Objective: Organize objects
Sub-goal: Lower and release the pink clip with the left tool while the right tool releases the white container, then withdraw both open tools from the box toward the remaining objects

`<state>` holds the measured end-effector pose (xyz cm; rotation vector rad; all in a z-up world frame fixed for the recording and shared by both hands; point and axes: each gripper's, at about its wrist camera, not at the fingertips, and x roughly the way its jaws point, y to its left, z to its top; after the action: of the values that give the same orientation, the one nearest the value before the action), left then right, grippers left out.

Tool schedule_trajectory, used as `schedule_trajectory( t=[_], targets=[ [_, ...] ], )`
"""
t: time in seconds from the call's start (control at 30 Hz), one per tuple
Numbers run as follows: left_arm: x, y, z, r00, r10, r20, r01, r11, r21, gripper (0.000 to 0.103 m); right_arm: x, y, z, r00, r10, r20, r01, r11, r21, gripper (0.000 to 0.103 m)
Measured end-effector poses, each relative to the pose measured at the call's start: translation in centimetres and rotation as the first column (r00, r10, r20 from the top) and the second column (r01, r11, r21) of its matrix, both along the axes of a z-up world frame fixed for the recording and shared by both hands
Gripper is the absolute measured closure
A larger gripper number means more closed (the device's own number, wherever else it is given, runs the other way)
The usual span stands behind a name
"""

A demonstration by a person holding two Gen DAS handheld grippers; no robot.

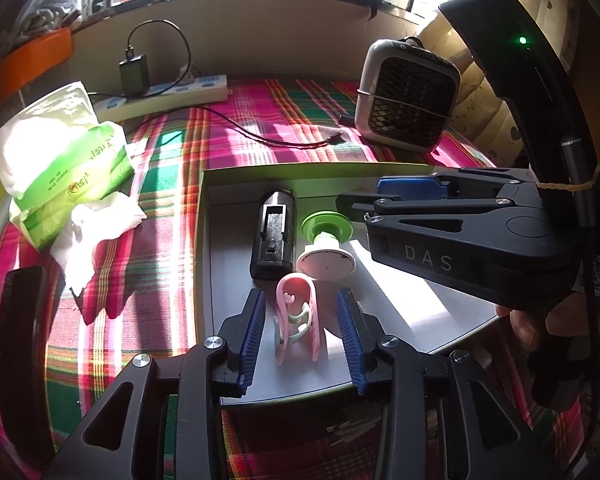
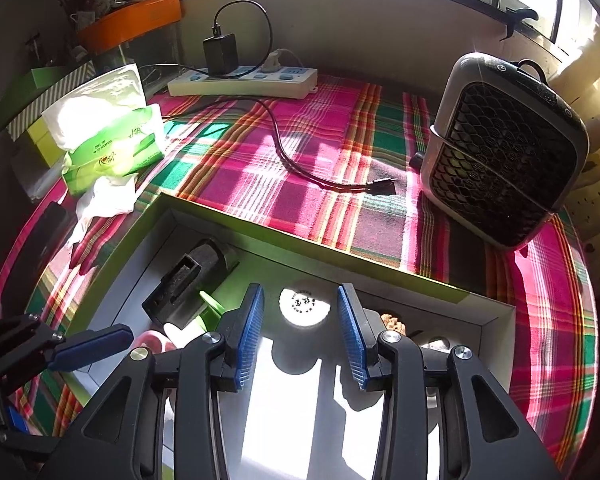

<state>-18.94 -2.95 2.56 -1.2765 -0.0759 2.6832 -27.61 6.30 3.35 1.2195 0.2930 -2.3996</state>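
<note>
Straddling a pink clip (image 1: 298, 316), left gripper (image 1: 302, 334) stands parted, untouching

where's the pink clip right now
In the left wrist view, the pink clip lies in the box, between the open left jaws, just in front of the black holder.

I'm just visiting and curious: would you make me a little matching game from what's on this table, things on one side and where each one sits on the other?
Things:
1. pink clip
2. small fan
3. tissue pack
4. black charger

Places:
A. plugged into the white power strip
B. standing on the checked cloth, right of the box
C. lying in the box, between the open fingers of the left hand-held gripper
D. on the cloth, left of the box

Pairs: 1-C, 2-B, 3-D, 4-A
</note>
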Motion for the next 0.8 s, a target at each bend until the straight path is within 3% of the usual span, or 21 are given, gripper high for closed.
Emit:
schedule_trajectory(
  t=[0.8],
  targets=[
    [3.9,-0.9,1.9,0.998,0.007,-0.057,-0.006,1.000,0.020,0.066,5.4,1.4,2.4,0.997,-0.054,-0.052,0.052,0.998,-0.039,0.063]
  ],
)
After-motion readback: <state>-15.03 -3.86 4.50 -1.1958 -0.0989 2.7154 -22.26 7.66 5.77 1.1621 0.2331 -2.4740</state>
